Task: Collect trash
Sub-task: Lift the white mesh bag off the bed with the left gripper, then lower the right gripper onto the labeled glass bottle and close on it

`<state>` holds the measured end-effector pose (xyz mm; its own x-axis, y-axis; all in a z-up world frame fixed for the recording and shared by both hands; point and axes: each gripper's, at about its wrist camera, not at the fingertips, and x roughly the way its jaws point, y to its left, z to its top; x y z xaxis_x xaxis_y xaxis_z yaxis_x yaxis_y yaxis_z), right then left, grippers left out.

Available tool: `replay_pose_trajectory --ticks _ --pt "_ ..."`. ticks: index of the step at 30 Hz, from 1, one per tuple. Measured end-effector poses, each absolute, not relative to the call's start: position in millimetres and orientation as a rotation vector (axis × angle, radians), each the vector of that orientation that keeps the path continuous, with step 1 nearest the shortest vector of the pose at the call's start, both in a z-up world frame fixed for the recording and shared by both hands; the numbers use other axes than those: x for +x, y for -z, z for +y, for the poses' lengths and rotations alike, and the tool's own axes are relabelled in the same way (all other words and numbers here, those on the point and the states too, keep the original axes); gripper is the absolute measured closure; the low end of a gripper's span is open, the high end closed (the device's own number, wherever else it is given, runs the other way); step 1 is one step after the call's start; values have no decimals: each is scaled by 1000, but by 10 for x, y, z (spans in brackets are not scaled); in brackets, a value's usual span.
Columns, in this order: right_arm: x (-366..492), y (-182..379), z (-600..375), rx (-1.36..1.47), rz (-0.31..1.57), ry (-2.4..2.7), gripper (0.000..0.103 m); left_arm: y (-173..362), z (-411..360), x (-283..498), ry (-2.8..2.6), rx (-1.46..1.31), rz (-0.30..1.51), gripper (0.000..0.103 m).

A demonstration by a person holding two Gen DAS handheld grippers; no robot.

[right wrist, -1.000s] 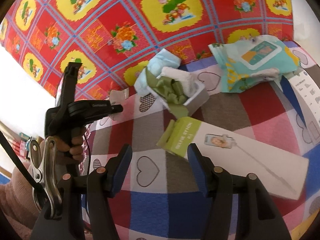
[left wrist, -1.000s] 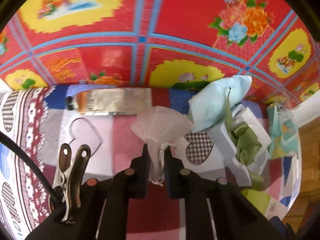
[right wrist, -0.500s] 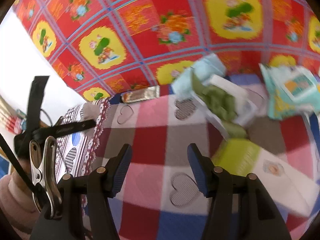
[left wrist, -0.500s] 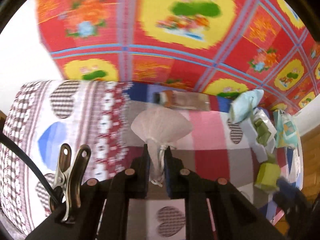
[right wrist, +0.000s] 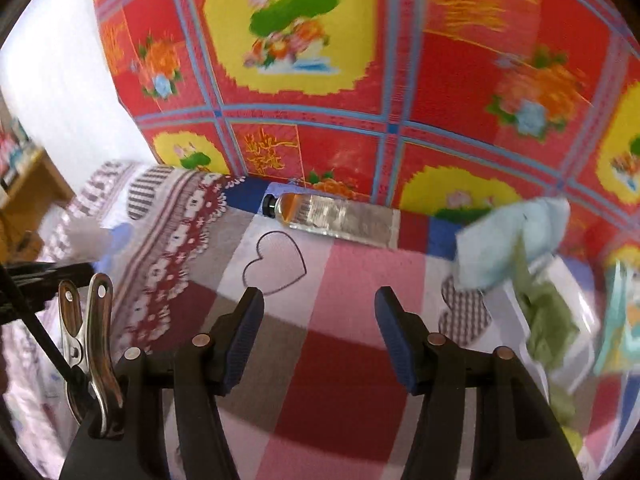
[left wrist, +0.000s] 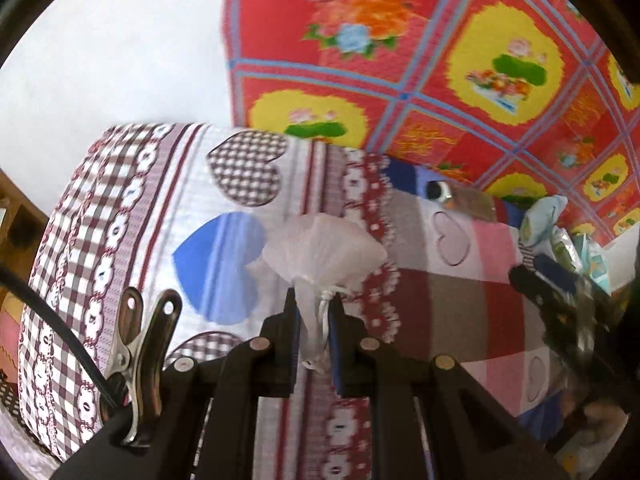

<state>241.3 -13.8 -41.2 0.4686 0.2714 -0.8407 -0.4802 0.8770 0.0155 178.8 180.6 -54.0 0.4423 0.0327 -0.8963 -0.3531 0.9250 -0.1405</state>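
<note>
My left gripper [left wrist: 315, 312] is shut on the tied neck of a small white mesh pouch [left wrist: 320, 252], held above the left end of the heart-patterned cloth [left wrist: 224, 176]. My right gripper [right wrist: 318, 312] is open and empty over the checked cloth, facing a silver tube with a dark cap [right wrist: 332, 216] that lies by the wall. A pale blue crumpled wrapper [right wrist: 508, 236] and a white box with green scraps [right wrist: 548, 312] sit to its right. The tube also shows in the left wrist view [left wrist: 460, 198].
A red and yellow flowered sheet [right wrist: 360, 92] covers the wall behind. A teal wipes pack [right wrist: 616, 320] lies at the far right. A wooden shelf [right wrist: 28, 184] stands at the left, past the cloth's edge. The right gripper shows at the right of the left wrist view [left wrist: 560, 292].
My left gripper has swung left with the pouch, from the cluttered middle to the cloth's left end. My right gripper has turned left, from the long white box toward the tube.
</note>
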Motion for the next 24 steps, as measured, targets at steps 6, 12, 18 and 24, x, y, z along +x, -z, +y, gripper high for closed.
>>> replay_pose_trajectory --ticks 6,12,18,24 --pt "2535 622 106 -336 959 -439 44 626 2037 1670 -242 -354 1099 90" --pt "2722 759 264 -387 952 -418 44 673 2151 1633 -215 -361 1089 90" --pt "2916 779 389 -459 896 -414 44 710 2249 1565 -192 -372 1081 90" --pt "3088 799 463 -488 861 -422 44 754 2376 1497 -198 -385 1086 90"
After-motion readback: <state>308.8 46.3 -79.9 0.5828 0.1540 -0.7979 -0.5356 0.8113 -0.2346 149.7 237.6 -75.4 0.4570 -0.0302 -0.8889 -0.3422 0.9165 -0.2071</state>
